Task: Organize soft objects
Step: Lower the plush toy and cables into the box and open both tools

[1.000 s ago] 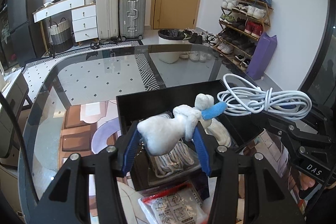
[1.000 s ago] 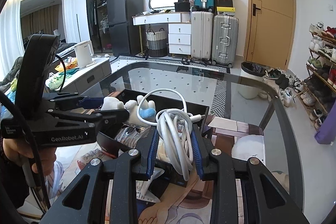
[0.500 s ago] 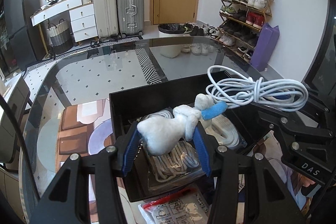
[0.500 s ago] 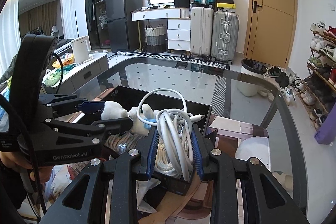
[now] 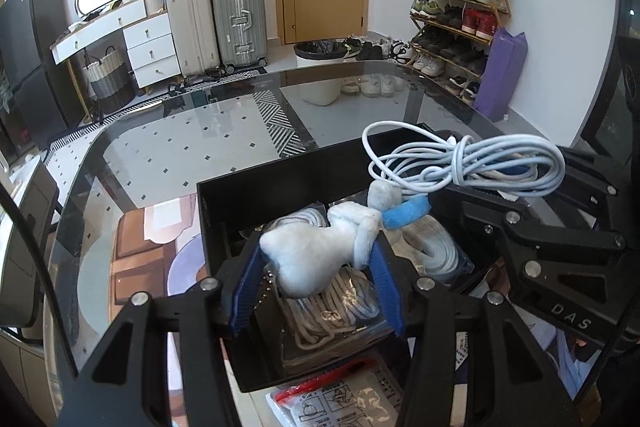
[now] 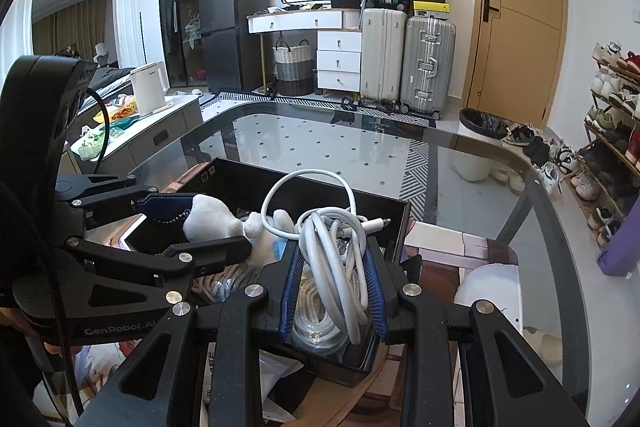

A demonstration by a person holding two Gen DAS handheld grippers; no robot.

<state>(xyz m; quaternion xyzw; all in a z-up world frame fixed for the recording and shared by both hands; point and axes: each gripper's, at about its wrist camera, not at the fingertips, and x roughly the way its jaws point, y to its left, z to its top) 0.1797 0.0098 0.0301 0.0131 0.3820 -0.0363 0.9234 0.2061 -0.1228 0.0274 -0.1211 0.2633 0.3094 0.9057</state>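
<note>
My left gripper (image 5: 316, 267) is shut on a white plush toy (image 5: 316, 255) with a blue part and a bead chain, held over the black box (image 5: 280, 175); the toy also shows in the right wrist view (image 6: 208, 219). My right gripper (image 6: 334, 267) is shut on a coiled white cable (image 6: 336, 251), held over the same box (image 6: 396, 223); the cable also shows in the left wrist view (image 5: 468, 167). In the box lie bagged ropes (image 5: 340, 307) and a white strap roll (image 5: 436, 247).
The box stands on a glass table (image 5: 180, 147). A plastic bag with a printed sheet (image 5: 340, 403) lies at the box's near side. Suitcases (image 6: 404, 59), a shoe rack (image 5: 456, 15) and a bin (image 6: 476, 143) stand beyond the table.
Both grippers have moved forward and lower over the black box, each still holding its object. The box now fills more of both views.
</note>
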